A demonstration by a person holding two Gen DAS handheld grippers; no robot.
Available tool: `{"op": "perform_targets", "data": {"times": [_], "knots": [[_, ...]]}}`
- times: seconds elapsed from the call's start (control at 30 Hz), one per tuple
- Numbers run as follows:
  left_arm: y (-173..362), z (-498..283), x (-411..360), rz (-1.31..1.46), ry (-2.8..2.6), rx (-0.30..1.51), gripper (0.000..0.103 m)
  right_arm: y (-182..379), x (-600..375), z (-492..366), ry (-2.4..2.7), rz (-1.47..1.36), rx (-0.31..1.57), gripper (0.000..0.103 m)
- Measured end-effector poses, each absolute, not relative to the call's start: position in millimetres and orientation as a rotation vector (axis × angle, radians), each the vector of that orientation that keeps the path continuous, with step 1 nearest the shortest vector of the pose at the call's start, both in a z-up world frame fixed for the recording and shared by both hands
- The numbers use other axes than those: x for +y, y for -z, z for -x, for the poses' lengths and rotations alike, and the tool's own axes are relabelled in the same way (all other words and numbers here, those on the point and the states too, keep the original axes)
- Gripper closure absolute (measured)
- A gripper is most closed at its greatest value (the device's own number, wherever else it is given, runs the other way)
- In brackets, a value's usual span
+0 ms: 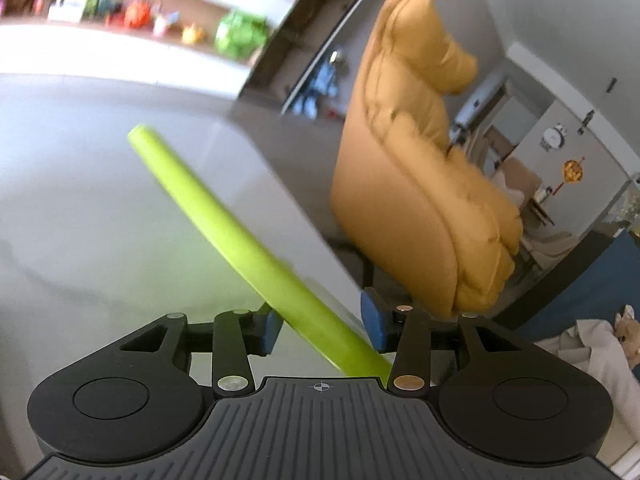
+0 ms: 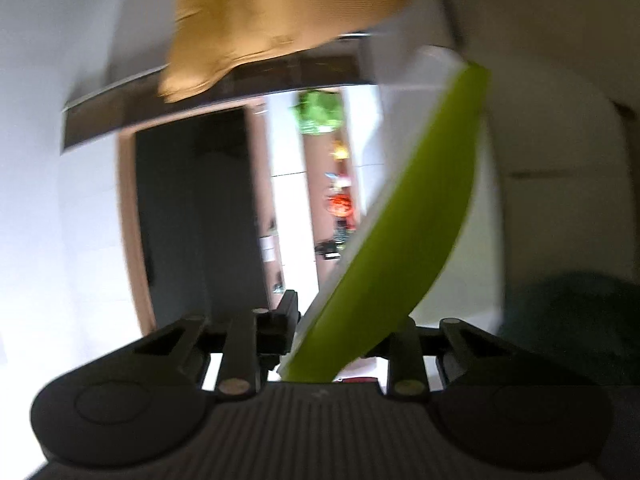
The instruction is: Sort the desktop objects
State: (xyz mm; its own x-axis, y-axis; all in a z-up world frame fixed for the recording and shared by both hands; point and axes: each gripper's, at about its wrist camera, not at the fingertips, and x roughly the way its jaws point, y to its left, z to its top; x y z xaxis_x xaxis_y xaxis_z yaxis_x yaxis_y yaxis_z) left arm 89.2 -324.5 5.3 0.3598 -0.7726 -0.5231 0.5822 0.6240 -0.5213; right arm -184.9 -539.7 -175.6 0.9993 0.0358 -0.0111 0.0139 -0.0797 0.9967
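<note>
Motion blur smears the shelf items [image 1: 168, 20], and the green book's [image 2: 400, 248] near end hides behind the right gripper's [image 2: 344, 344] body.

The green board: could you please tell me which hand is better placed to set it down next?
Probably left. The left claw grips the green board right above the grey table. The right claw grips a green board too, but its blurred view shows no clear tabletop.
</note>
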Motion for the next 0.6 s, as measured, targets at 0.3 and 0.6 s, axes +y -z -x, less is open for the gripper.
{"op": "perform_targets", "data": {"times": [0.3, 0.6], "knots": [[-91, -88, -224, 0.335, 0.803, 0.591, 0.051, 97, -501, 150, -0.338, -1.448, 0.043, 0.072], [-108, -32, -54, 0.327, 0.547, 0.506, 0.033, 65, -398, 87, -0.709, -1.283, 0.243, 0.072]]}}
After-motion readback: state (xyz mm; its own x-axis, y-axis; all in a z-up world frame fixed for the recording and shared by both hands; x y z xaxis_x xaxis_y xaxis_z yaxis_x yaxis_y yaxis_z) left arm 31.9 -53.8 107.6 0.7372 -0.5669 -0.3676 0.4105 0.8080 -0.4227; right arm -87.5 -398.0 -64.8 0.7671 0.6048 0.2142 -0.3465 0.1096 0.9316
